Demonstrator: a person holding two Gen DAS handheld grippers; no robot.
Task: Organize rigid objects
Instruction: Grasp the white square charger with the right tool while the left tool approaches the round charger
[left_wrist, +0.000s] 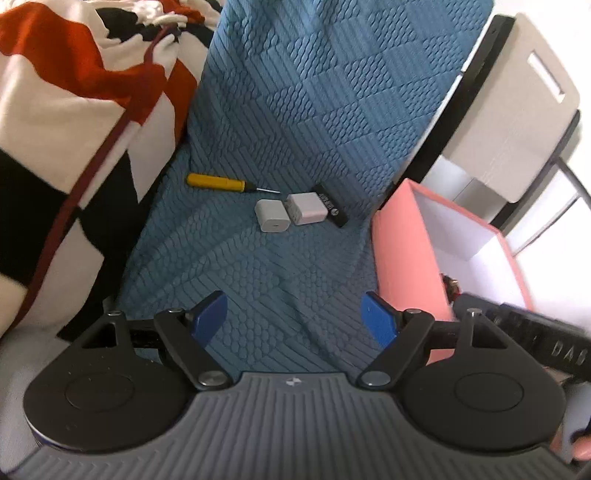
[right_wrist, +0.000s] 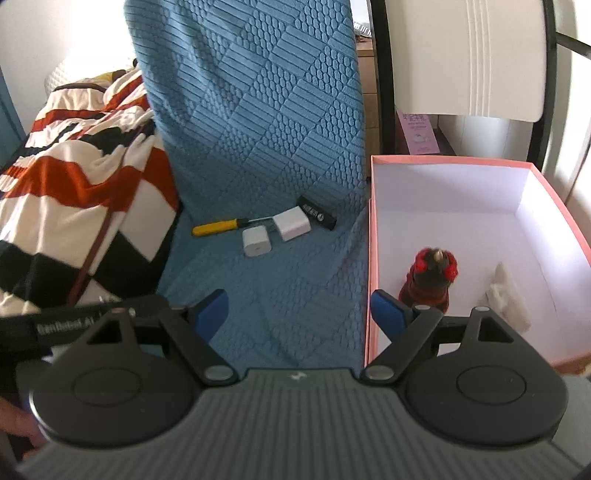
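Note:
On the blue quilted bedspread (left_wrist: 295, 110) lie a yellow-handled screwdriver (left_wrist: 218, 182), two white charger cubes (left_wrist: 272, 220) (left_wrist: 307, 209) and a black stick-shaped item (left_wrist: 330, 206), grouped together. The right wrist view shows the same screwdriver (right_wrist: 218, 226), white cubes (right_wrist: 256, 240) (right_wrist: 291, 223) and black stick (right_wrist: 317, 212). A pink box (right_wrist: 554, 199) with a white inside stands to their right; in it are a dark red figurine (right_wrist: 430, 280) and a white crumpled item (right_wrist: 508, 295). My left gripper (left_wrist: 295, 317) is open and empty, short of the group. My right gripper (right_wrist: 301, 314) is open too, its right finger over the box wall.
A red, white and black striped blanket (left_wrist: 74, 110) is heaped on the left of the bed. A black-framed white chair (right_wrist: 469, 55) stands behind the pink box (left_wrist: 406, 240). The other gripper's body shows at the right edge of the left view and the left edge of the right view.

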